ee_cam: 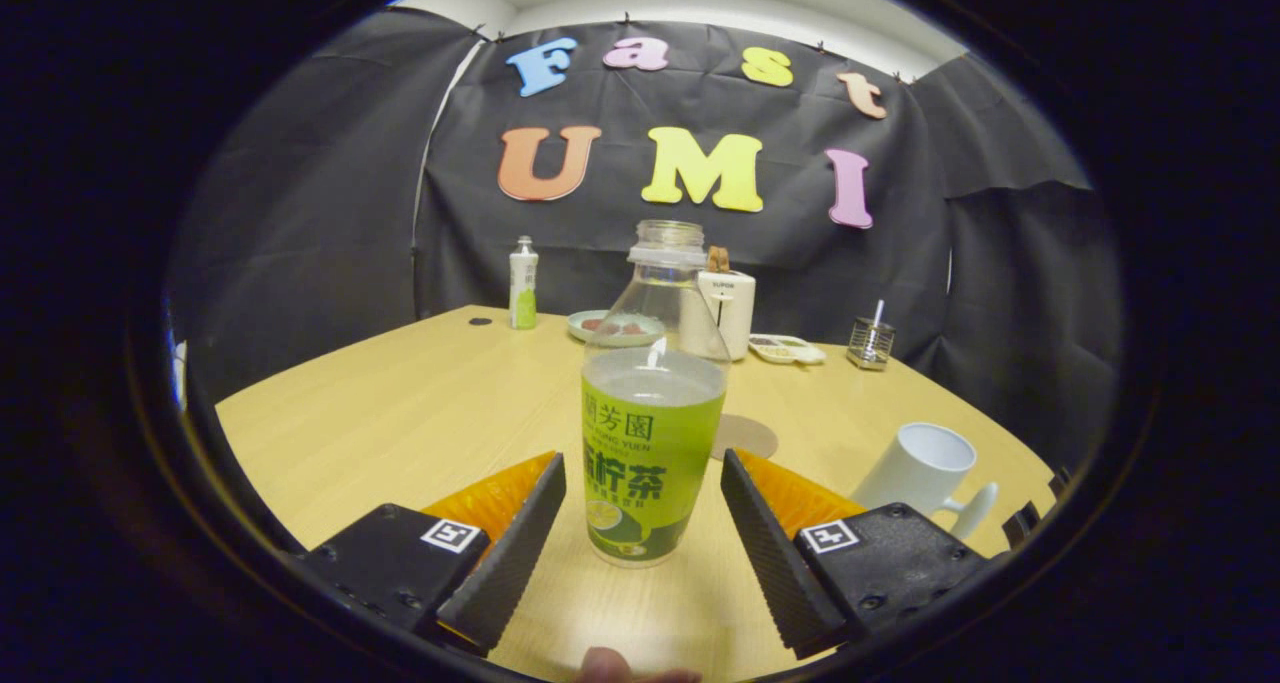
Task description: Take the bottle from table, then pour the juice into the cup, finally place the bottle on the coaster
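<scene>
A: Item one, the task's thing?
B: Bottle, clear, green label, no cap on the neck. Stands upright on the table, long axis vertical. Liquid reaches roughly to the shoulder.

A: Position against the claw?
B: Between the two fingers, centred, its base just ahead of their roots. Claw spread wide; a gap shows on either side of the label, so neither finger touches it.

A: What does the coming move turn on?
B: In my judgement, that centring. The bottle lies straight ahead along the fingers, so closing them should meet the label on both sides. The mouth is uncapped, so a tilt during lifting could spill.

A: Item two?
B: Coaster, round, brownish, flat on the table just behind the bottle and to its right, partly hidden by it.

A: Item three?
B: Cup, white, with handle, mouth tipped toward the camera by the lens. Stands to the right, beyond the right finger, well apart from the bottle.

A: Other stock, far edge of the table?
B: Small bottle with white top, left; a plate behind the main bottle; a white box; a shallow tray; a wire holder with a stick in it.

A: Obstructions?
B: None between fingers and bottle. A fingertip shows at the near edge, below the claw.
</scene>
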